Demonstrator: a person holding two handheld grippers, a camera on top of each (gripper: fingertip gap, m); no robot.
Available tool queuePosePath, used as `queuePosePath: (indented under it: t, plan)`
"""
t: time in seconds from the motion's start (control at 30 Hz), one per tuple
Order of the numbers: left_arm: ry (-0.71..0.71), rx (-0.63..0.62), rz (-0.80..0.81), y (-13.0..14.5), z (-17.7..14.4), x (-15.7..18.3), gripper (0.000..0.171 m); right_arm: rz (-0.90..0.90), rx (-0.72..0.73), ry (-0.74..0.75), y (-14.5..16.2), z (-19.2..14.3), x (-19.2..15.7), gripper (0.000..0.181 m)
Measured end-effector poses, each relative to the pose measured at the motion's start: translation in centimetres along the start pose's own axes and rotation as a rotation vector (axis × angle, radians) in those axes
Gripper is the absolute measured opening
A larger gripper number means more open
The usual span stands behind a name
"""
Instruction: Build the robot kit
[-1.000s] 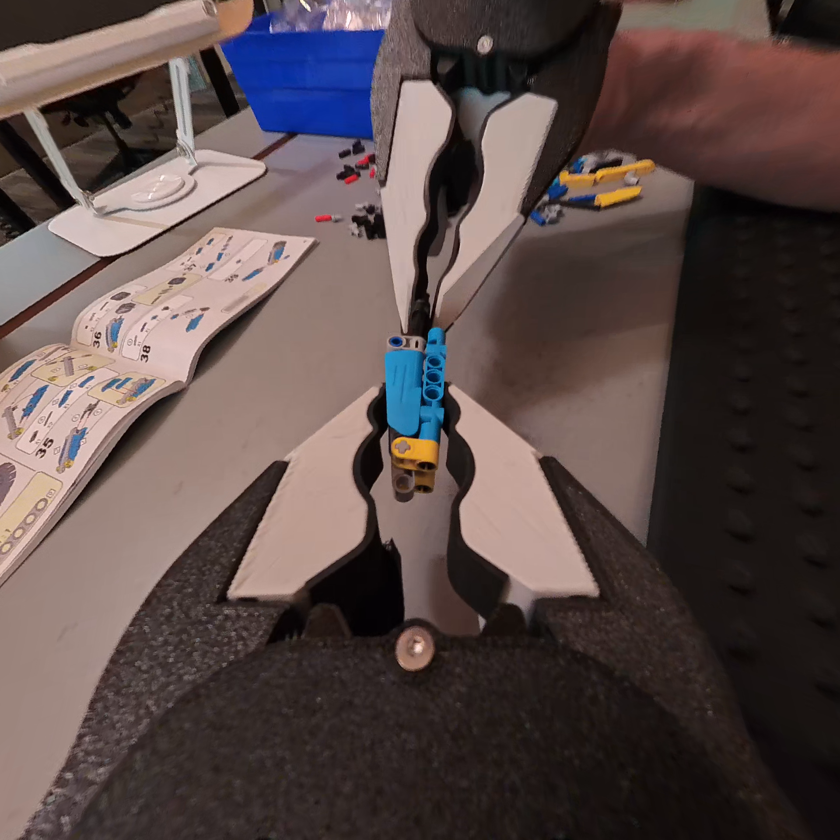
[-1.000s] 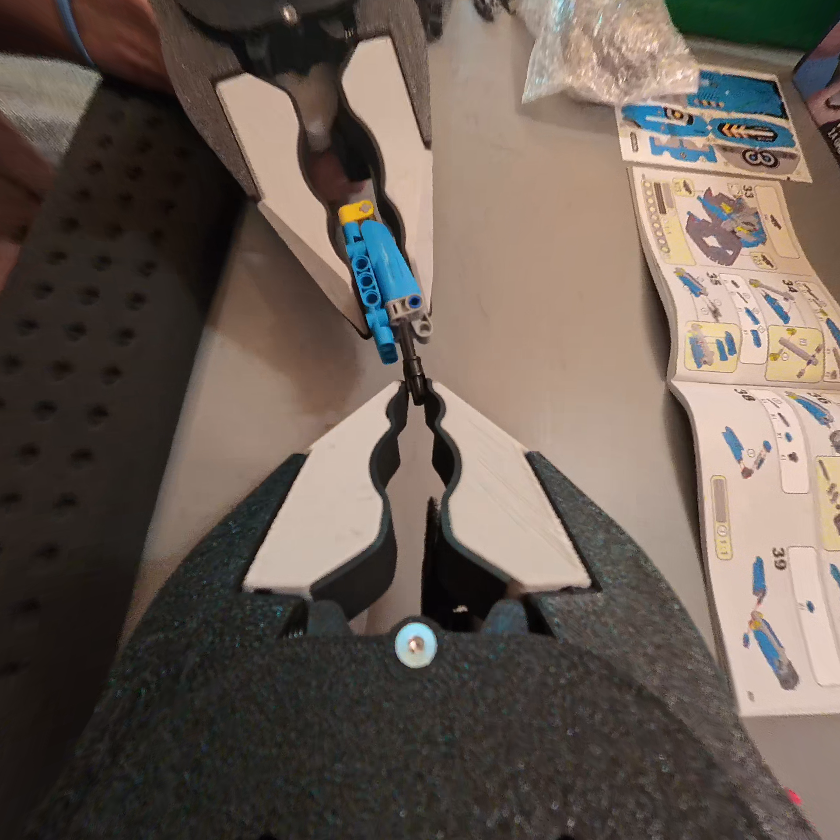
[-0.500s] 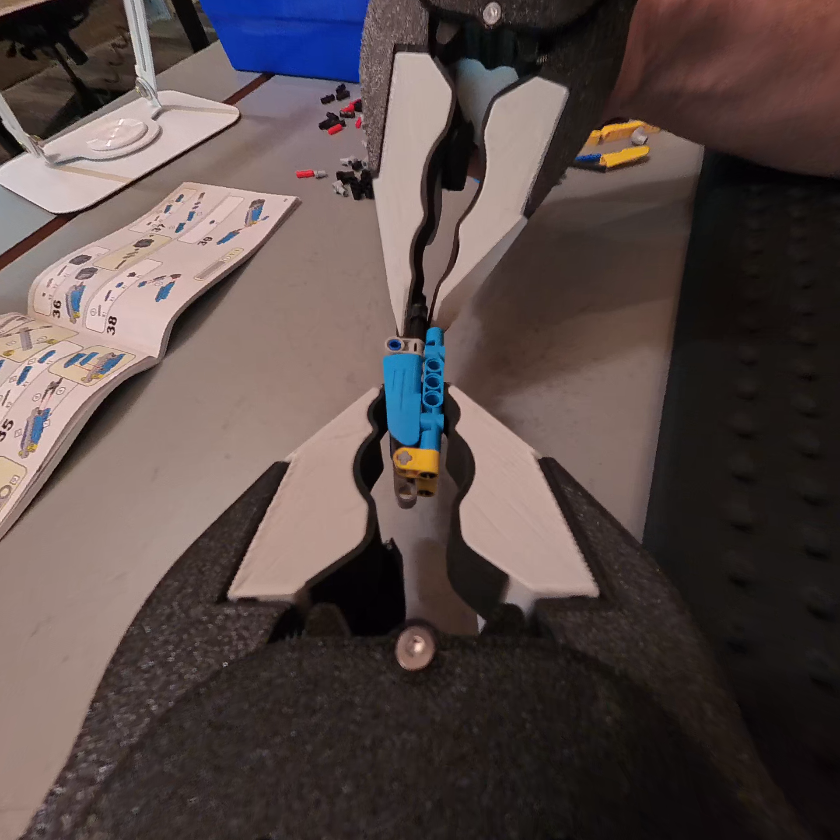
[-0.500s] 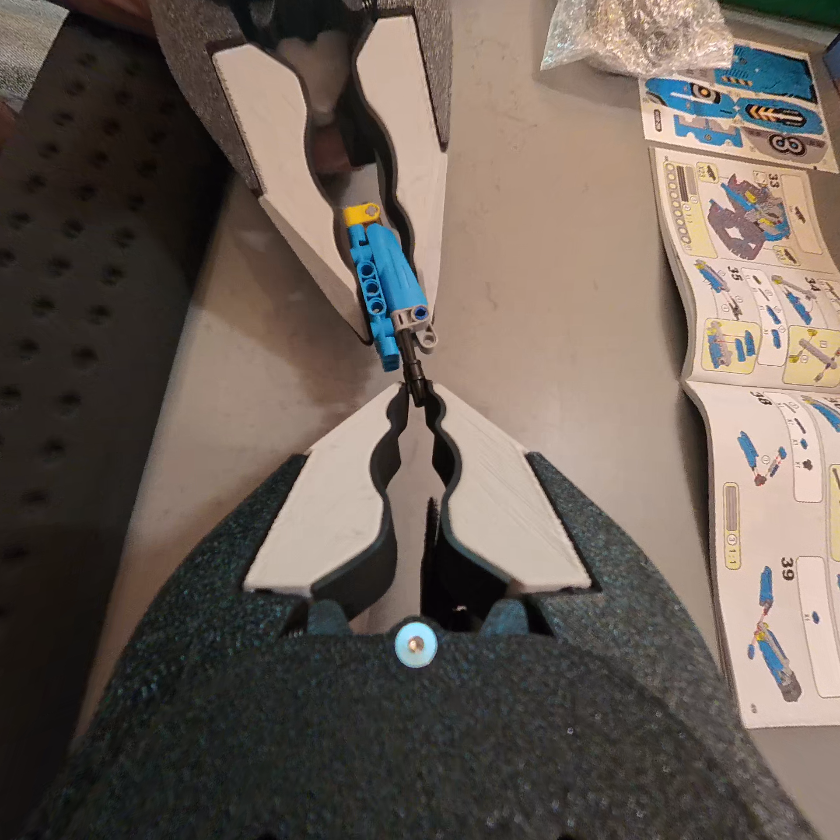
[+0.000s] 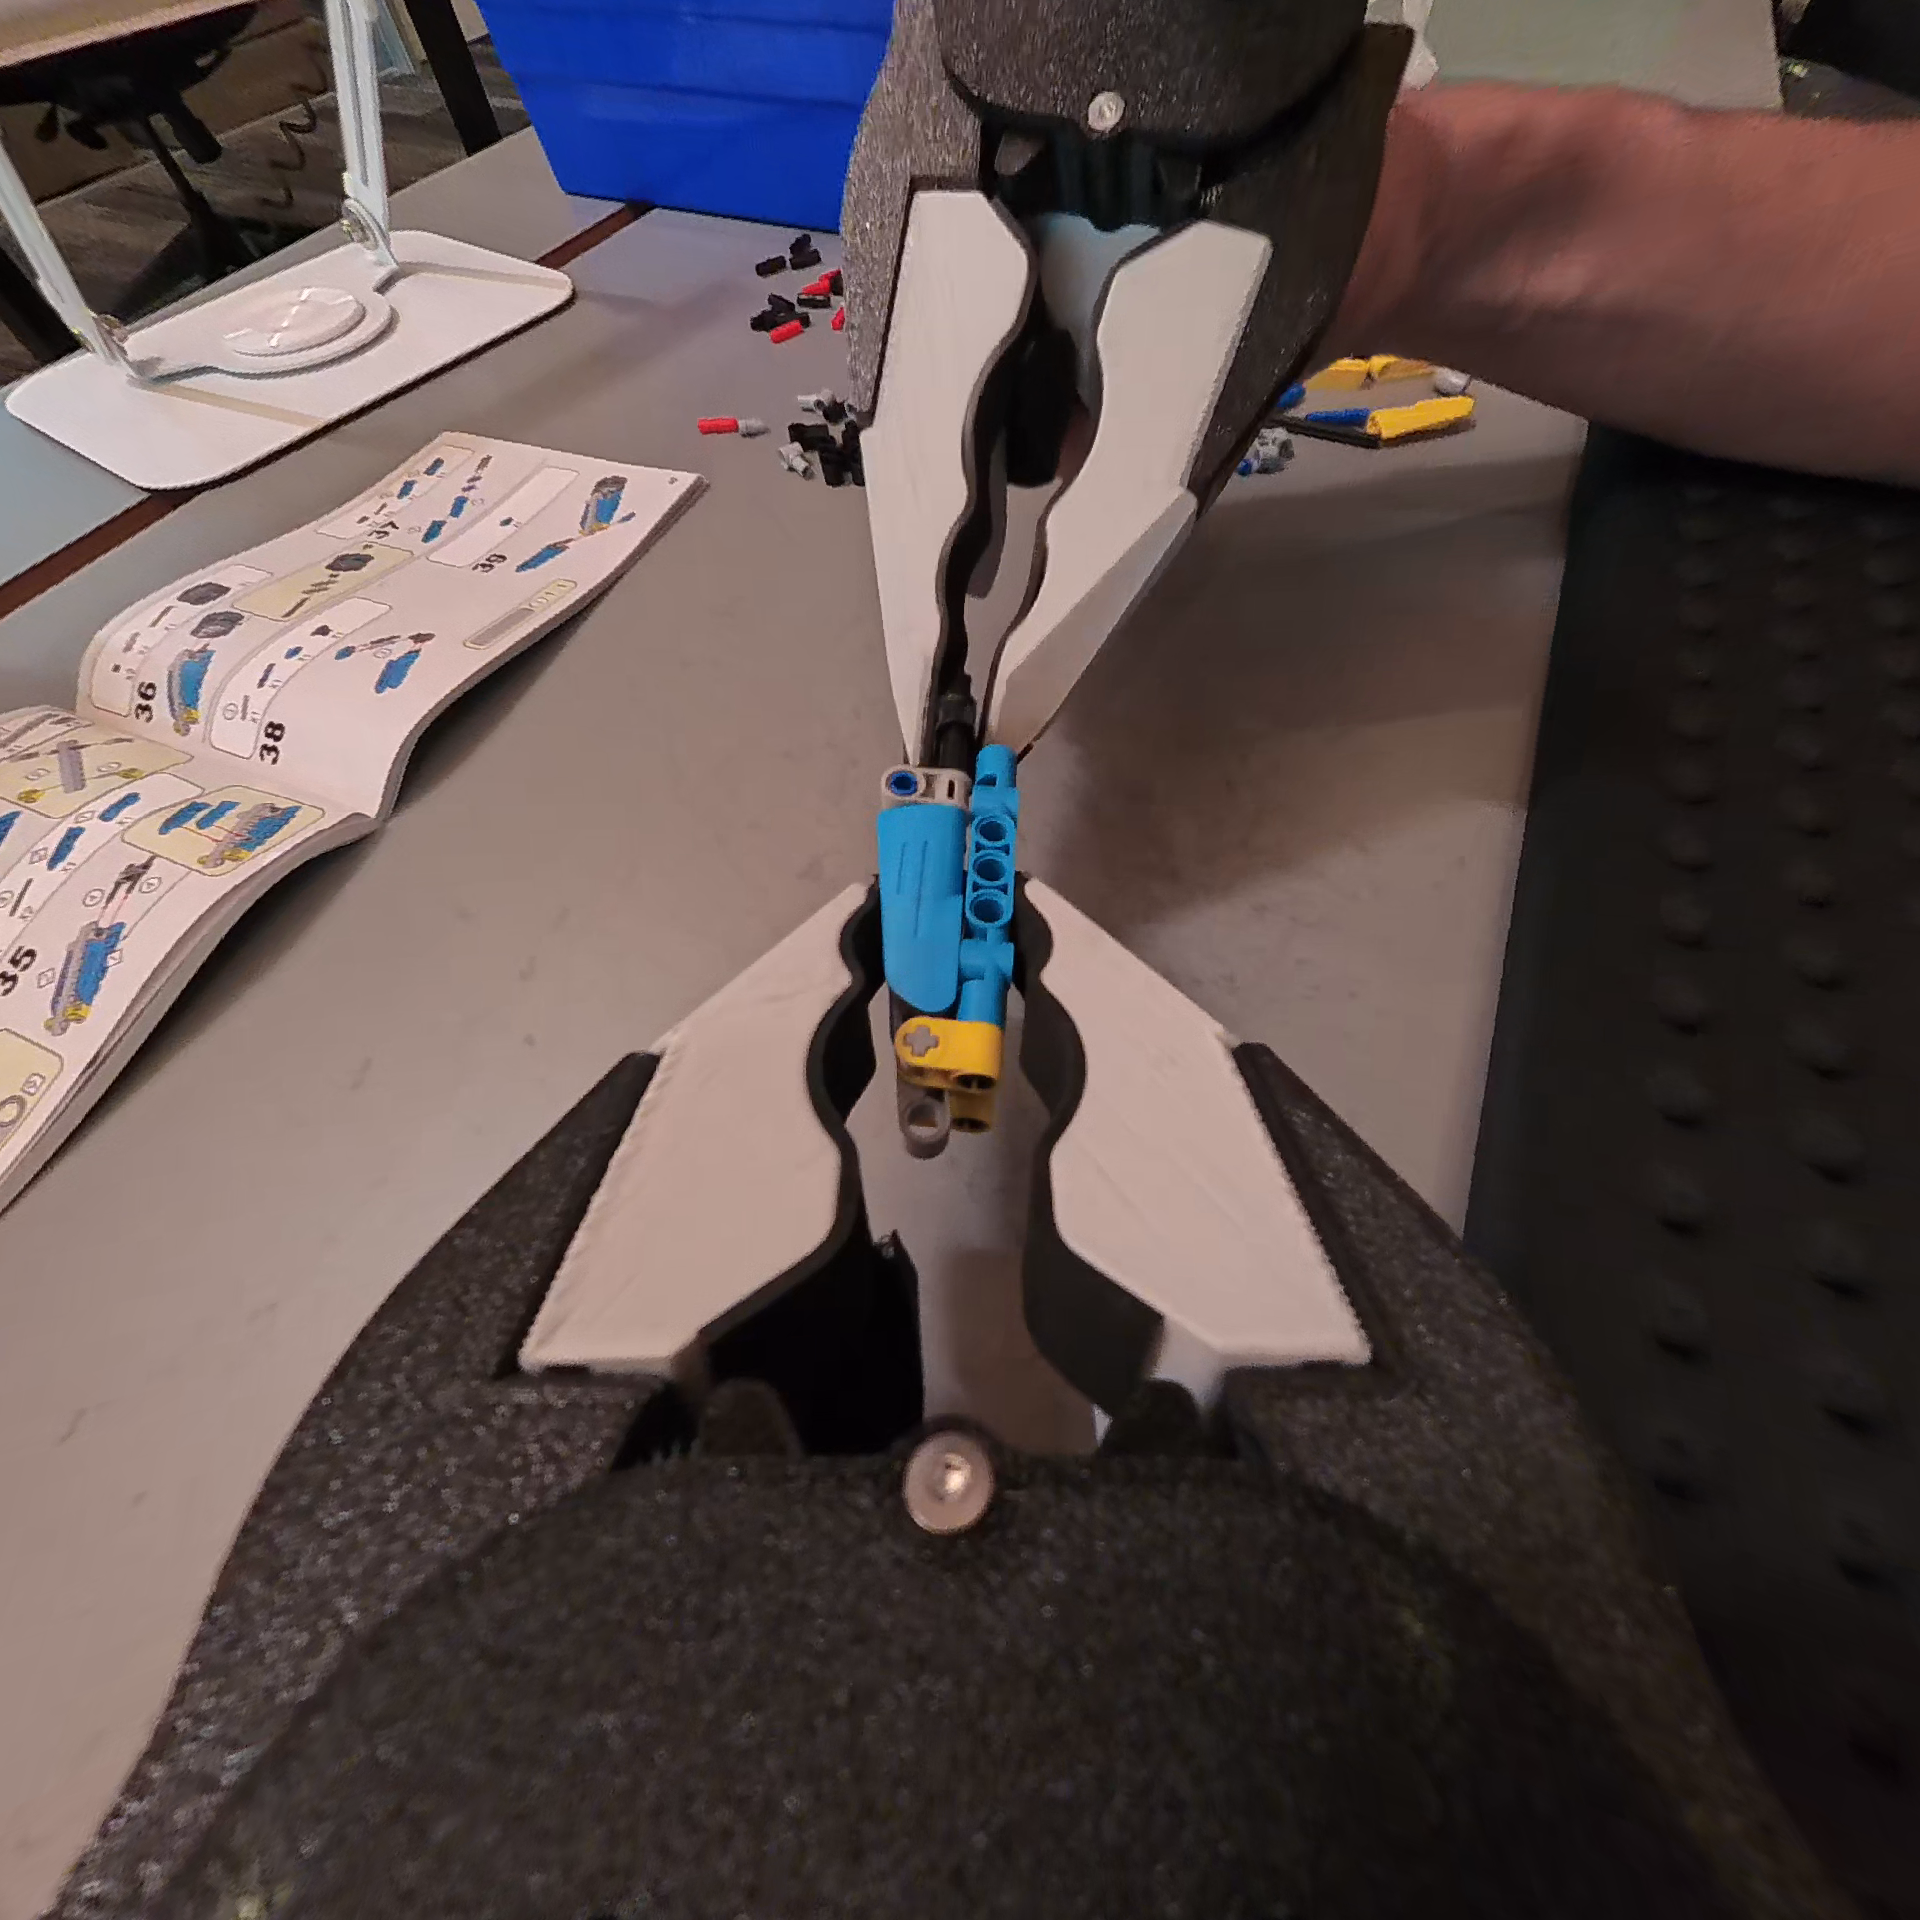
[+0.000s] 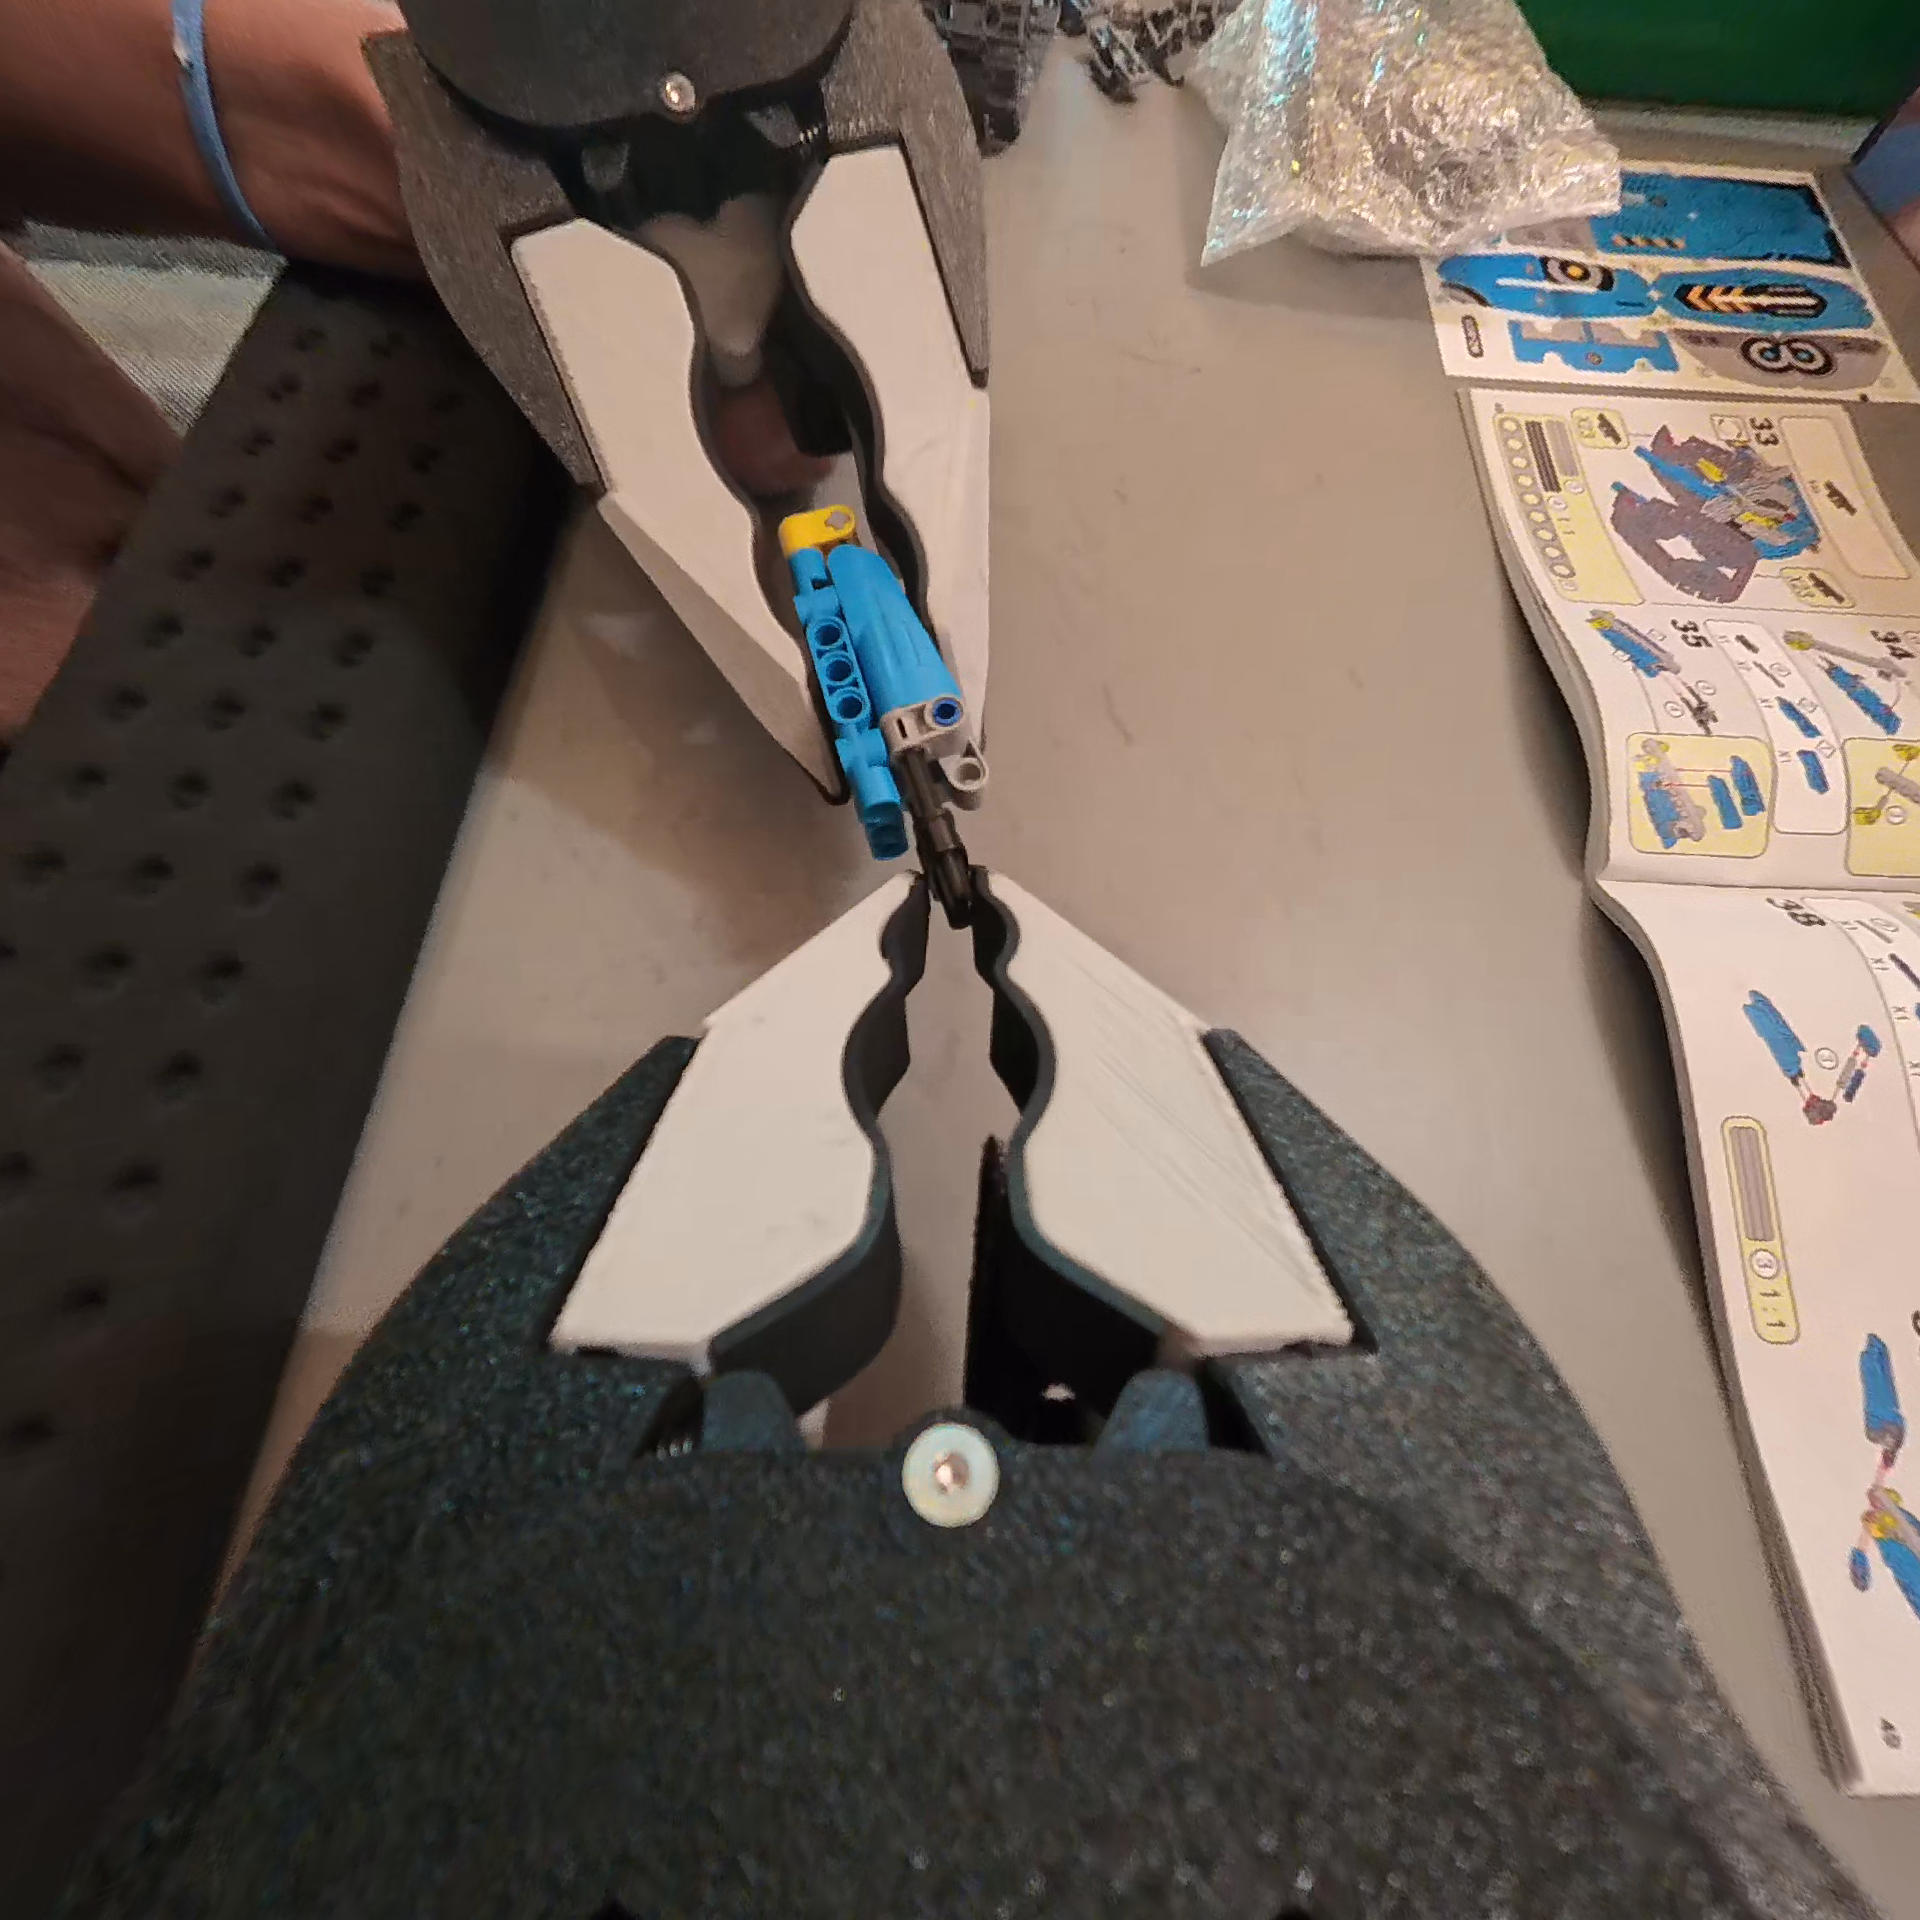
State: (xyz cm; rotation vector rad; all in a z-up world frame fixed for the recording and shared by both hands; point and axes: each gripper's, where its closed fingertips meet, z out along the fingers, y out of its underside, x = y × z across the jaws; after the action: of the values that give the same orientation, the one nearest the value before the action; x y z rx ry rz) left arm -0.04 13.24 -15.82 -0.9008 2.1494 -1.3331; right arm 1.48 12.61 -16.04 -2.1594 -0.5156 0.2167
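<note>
My left gripper [image 5: 945, 894] is shut on a small toy-brick assembly [image 5: 935, 904]: blue beams with a yellow connector at the near end and a grey connector at the far end. It holds the assembly above the grey table [image 5: 520, 935]. My right gripper [image 6: 948, 888] faces it tip to tip and is shut on a thin black pin [image 6: 940, 842]. The pin's far end sits at the grey connector [image 6: 935, 743] of the assembly [image 6: 868, 665]. In the left wrist view the right gripper [image 5: 956, 727] comes in from above, with the pin [image 5: 951, 722] between its tips.
An open instruction booklet [image 5: 260, 727] lies on the table; it also shows in the right wrist view [image 6: 1714, 831]. Loose small parts [image 5: 810, 436], yellow-and-blue pieces [image 5: 1371, 416], a white lamp base [image 5: 281, 343], a blue bin [image 5: 696, 104], a clear plastic bag [image 6: 1392, 135] and a black perforated mat [image 6: 208, 727] lie around. My left and right fingertips are right by each other.
Both grippers keep their grip and stay tip to tip. The views shifted slightly; the pin remains at the grey connector.
</note>
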Motion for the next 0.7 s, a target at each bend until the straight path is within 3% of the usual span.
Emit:
queuePosePath:
  t: [0.33, 0.7]
  plan:
    - [0.142, 0.178, -0.154, -2.5, -1.7, 0.7, 0.022, 0.029, 0.303, -0.115, -4.1, -2.6, -1.0, 0.013]
    - [0.165, 0.159, -0.155, -2.2, -1.7, 1.1, 0.021, 0.063, 0.295, -0.143, -4.1, -2.4, -1.2, 0.006]
